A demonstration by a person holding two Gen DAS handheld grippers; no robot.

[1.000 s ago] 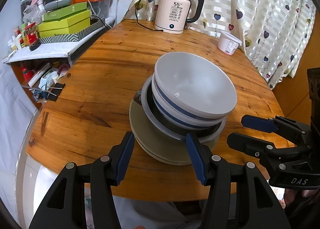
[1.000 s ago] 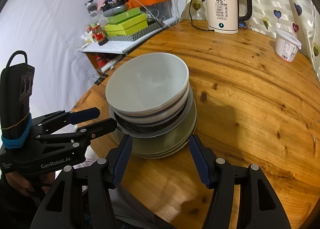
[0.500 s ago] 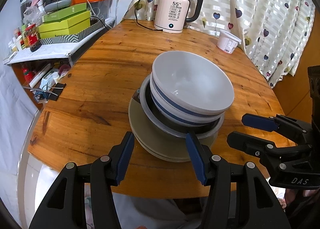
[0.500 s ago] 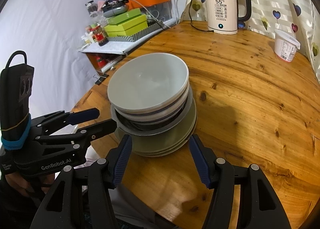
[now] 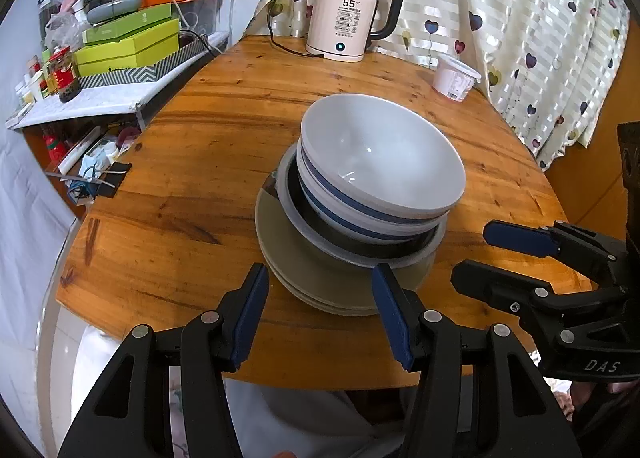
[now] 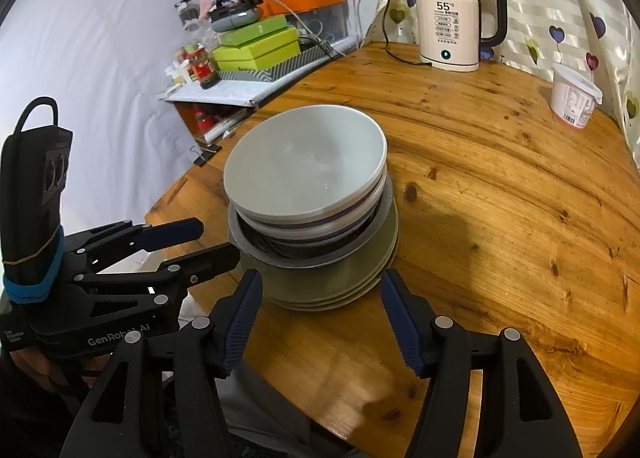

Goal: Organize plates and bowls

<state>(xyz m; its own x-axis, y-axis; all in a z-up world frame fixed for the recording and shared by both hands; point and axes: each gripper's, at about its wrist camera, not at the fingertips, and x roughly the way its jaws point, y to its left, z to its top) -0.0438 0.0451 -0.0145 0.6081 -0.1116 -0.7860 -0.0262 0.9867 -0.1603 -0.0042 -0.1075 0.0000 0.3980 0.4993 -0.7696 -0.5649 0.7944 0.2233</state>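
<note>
One stack stands near the front edge of the round wooden table [image 5: 180, 186]. At the bottom lie olive plates [image 5: 296, 258], above them a grey-rimmed dark dish [image 5: 288, 202], and on top two nested white bowls [image 5: 380, 162] with blue bands. My left gripper [image 5: 320, 274] hangs open just before the plates' near rim, with nothing between its pads. My right gripper [image 5: 474, 254] hovers to the right of the stack. In the right wrist view the bowls [image 6: 304, 166] sit ahead of my right gripper [image 6: 320, 278], whose jaws are opening and hold nothing. The left gripper [image 6: 216, 240] stands open at the stack's left.
A white electric kettle [image 5: 348, 26] with its cord stands at the table's far edge, and a white lidded tub [image 5: 454, 78] sits to its right by the curtain. A cluttered side shelf with green boxes [image 5: 128, 42] adjoins the table on the left.
</note>
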